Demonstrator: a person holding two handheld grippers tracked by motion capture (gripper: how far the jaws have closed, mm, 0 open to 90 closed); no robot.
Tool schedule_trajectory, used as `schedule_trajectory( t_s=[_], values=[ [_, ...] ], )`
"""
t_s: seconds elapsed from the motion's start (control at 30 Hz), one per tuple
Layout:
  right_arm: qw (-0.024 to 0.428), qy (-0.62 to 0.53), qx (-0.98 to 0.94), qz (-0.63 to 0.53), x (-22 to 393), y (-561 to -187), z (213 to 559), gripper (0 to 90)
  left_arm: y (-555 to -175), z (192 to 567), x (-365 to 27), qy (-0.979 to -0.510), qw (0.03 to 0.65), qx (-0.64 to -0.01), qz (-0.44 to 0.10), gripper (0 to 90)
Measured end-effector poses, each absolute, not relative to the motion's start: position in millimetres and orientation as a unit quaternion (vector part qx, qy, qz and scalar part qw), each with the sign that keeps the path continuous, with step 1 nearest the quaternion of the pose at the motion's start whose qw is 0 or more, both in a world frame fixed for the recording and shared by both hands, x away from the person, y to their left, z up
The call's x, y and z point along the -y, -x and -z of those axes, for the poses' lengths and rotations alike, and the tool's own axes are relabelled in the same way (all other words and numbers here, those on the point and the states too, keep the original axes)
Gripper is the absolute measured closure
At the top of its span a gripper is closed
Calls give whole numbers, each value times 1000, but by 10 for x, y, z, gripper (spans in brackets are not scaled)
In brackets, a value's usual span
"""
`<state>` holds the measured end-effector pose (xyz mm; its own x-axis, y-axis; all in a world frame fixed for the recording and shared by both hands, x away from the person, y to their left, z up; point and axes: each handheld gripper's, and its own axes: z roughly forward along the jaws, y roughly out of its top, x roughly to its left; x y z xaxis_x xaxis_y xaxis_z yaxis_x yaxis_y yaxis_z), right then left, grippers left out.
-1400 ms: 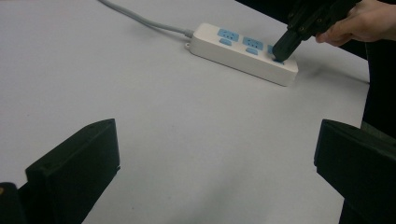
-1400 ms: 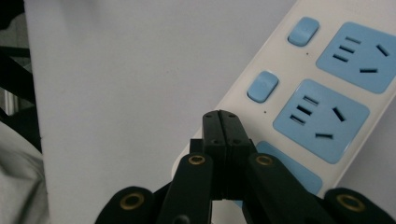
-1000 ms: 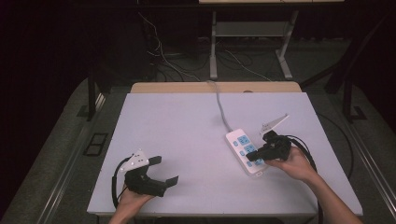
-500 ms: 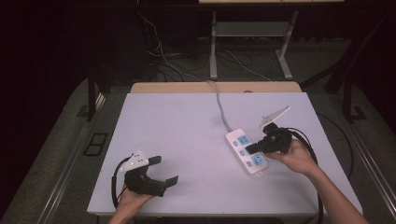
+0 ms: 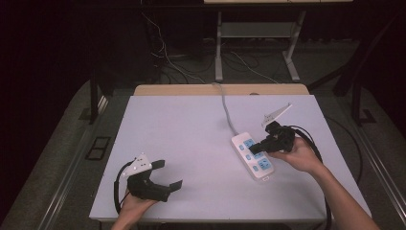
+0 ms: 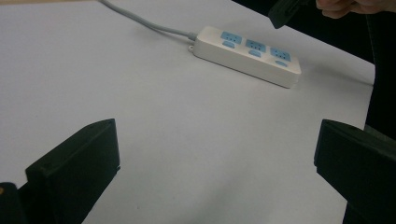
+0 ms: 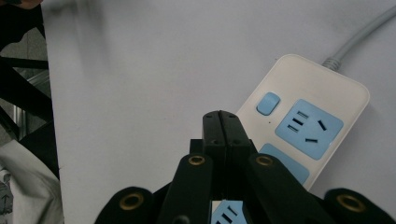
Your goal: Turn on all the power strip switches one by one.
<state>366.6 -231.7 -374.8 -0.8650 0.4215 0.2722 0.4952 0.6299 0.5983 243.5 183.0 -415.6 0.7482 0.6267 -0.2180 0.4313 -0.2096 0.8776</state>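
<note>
A white power strip [image 5: 252,155] with blue sockets and blue switches lies on the right half of the white table [image 5: 191,134]; its grey cable [image 5: 227,108] runs to the far edge. My right gripper [image 5: 253,148] is shut with nothing in it, and its tips hover over the strip's middle. In the right gripper view the closed gripper [image 7: 221,122] points just left of the strip [image 7: 308,119], near a blue switch [image 7: 268,103]. My left gripper [image 5: 167,174] rests open near the front left edge. The left gripper view shows the strip [image 6: 247,53] far ahead between the wide jaws.
A wooden strip [image 5: 220,89] borders the table's far edge. Beyond it stand metal table legs [image 5: 219,43] and loose cables on the floor. Black cables trail from both grippers off the table's front and right sides.
My right gripper rose from the strip's near end and moved toward its far end, now above the middle sockets. The left gripper has stayed put.
</note>
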Motion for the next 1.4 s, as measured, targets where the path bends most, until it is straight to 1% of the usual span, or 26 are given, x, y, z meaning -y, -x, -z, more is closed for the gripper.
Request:
schedule_trajectory(
  t_s=[0.8,1.13,1.4],
  values=[
    [66,256,909,323,2208,-3854,3966,900,-2435,4154,-1838,-772,527,-342,-93,0],
    [74,256,913,309,2176,-3865,4041,900,-2435,4154,-1840,-772,528,-342,-93,0],
    [67,257,916,300,2144,-3853,4073,900,-2434,4155,-1836,-773,526,-341,-92,0]
  ],
)
